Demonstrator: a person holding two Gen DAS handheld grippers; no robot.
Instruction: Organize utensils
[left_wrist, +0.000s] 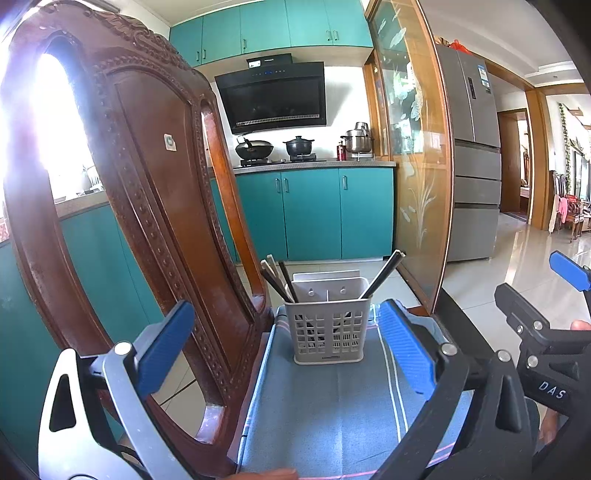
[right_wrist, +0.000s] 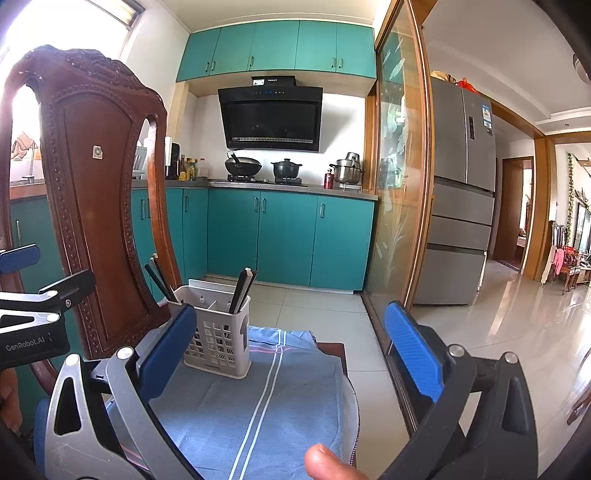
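Observation:
A grey slotted utensil holder (left_wrist: 328, 330) (right_wrist: 218, 339) stands on a blue cloth (left_wrist: 332, 410) (right_wrist: 266, 398) spread over a chair seat. Dark chopsticks (left_wrist: 277, 282) (right_wrist: 160, 282) lean out of its left compartment, and another pair (left_wrist: 384, 273) (right_wrist: 242, 288) leans out of the right one. My left gripper (left_wrist: 288, 343) is open, its blue pads (left_wrist: 166, 343) standing on either side of the holder, short of it. My right gripper (right_wrist: 291, 354) is open too, with nothing between its pads; the holder sits just beyond its left pad (right_wrist: 168, 350).
A carved wooden chair back (left_wrist: 147, 192) (right_wrist: 92, 192) rises close on the left. Teal kitchen cabinets (left_wrist: 314, 214) and a stove with pots lie beyond. A glass sliding door (right_wrist: 395, 177) and a grey fridge (right_wrist: 461, 192) stand right. A fingertip (right_wrist: 325, 461) shows at the bottom.

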